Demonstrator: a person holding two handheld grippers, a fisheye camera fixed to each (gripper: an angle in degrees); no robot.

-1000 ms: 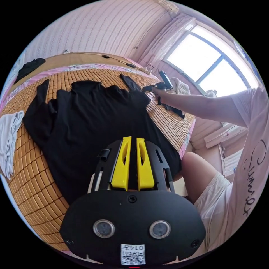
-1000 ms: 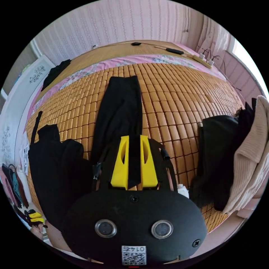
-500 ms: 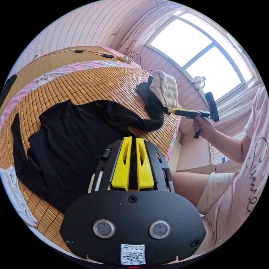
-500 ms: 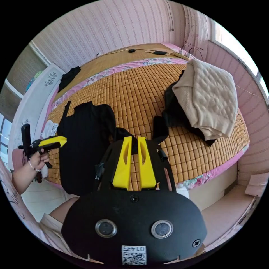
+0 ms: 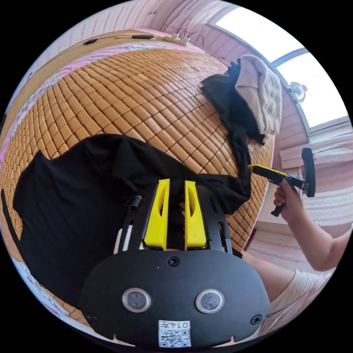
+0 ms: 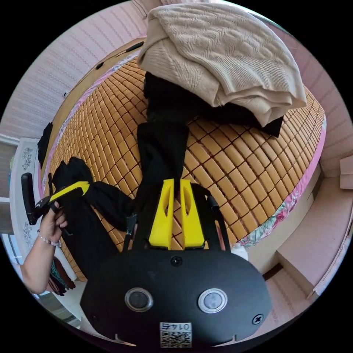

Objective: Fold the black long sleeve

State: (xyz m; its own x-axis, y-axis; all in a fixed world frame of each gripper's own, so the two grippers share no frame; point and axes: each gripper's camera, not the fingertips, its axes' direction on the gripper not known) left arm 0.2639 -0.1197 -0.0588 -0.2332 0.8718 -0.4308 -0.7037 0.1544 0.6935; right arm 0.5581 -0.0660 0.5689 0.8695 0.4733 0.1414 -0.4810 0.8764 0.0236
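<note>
The black long sleeve shirt [image 5: 73, 198] lies spread on the bamboo mat [image 5: 128, 81], its upper part bunched into a ridge. My left gripper [image 5: 176, 184] sits on that ridge with dark cloth between its narrowly parted yellow jaws; from the right gripper view it [image 6: 86, 186] bites into the bunched shirt [image 6: 88, 228]. One sleeve [image 6: 161, 154] stretches across the mat [image 6: 239, 165] from the garment stack to my right gripper [image 6: 176, 182], which pinches its end. In the left gripper view the right gripper [image 5: 252, 168] holds that sleeve [image 5: 241, 154] near the bed's edge.
A cream knit [image 6: 220, 47] rests on a folded black garment [image 6: 176, 103] at the mat's corner, also the cream knit [image 5: 261, 92] by the window [image 5: 312, 84]. The person's hands [image 5: 290, 198] [image 6: 51, 224] hold the grippers. The bed edge [image 6: 294, 195] drops to the floor.
The right gripper has drawn the sleeve toward the bed's edge near the stack. The left gripper's jaws have parted slightly and now sit on bunched shirt cloth. Both cameras have swung.
</note>
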